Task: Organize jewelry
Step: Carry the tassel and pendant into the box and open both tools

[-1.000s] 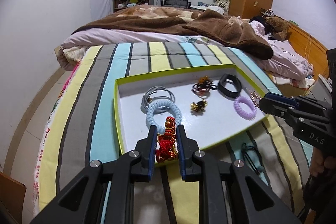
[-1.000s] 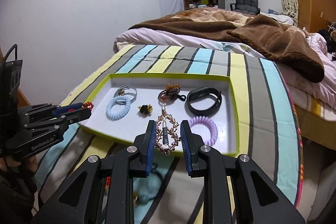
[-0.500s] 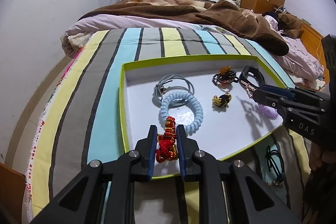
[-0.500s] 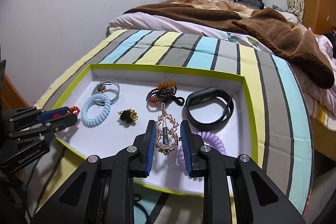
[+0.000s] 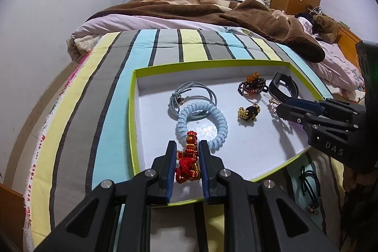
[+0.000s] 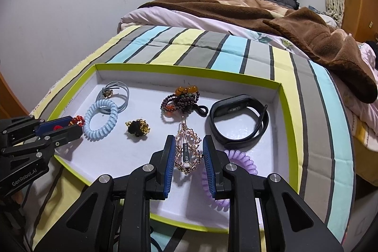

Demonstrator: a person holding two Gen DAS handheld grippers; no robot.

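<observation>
Placement is the step in hand, I judge: both pieces hang over the tray (image 6: 282,96), so I'd lower each onto bare floor before letting go, clear of its neighbours. My left gripper (image 5: 187,152) is nearly closed on the red charm (image 5: 187,165) above the near left corner, just beside the blue coil (image 5: 202,125). My right gripper (image 6: 189,150) is pinched, part open, on the gold chain (image 6: 189,151), near right, with the purple coil (image 6: 226,171) under its right finger, so I'd set it left of that. Already in the tray: a grey cord (image 6: 118,96) far left, a bead bracelet (image 6: 182,100) mid-far, a black band (image 6: 238,121) right and a gold-and-black trinket (image 6: 138,128) in the middle.
</observation>
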